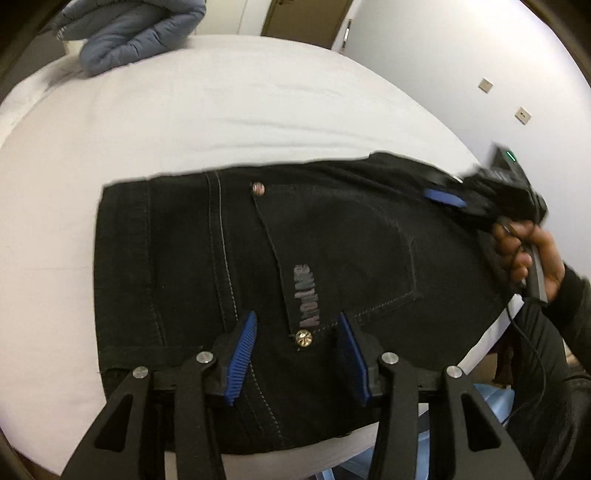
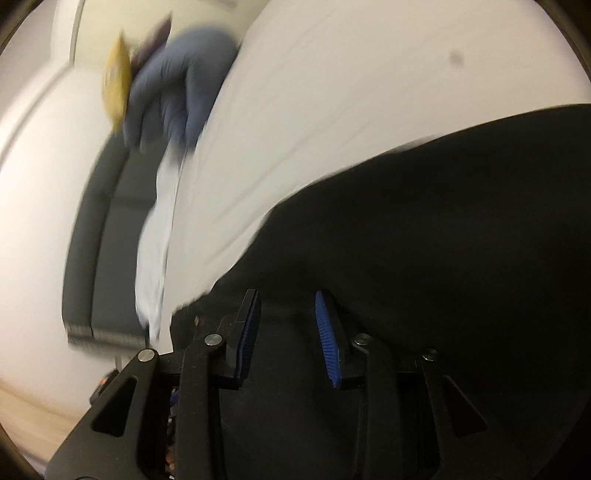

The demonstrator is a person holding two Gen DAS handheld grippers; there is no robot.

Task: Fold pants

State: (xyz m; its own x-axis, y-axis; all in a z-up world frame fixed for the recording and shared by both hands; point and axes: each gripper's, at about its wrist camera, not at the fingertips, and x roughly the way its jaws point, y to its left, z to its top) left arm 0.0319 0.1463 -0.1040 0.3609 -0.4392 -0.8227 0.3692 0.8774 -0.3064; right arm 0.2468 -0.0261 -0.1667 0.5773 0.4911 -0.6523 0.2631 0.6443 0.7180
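Pants (image 1: pixel 332 258), black and folded, are laid flat on a white bed (image 1: pixel 221 110), back pocket (image 1: pixel 343 251) up. The left gripper (image 1: pixel 297 325) is held just above them, its 2 blue pads (image 1: pixel 243 350) apart with nothing clamped. The right gripper (image 2: pixel 288 317), gripped by a hand (image 1: pixel 524 251), is seen at the pants' far edge, jaws parted, picture blurred. A blue jacket (image 1: pixel 129 33) is heaped at the bed's far corner
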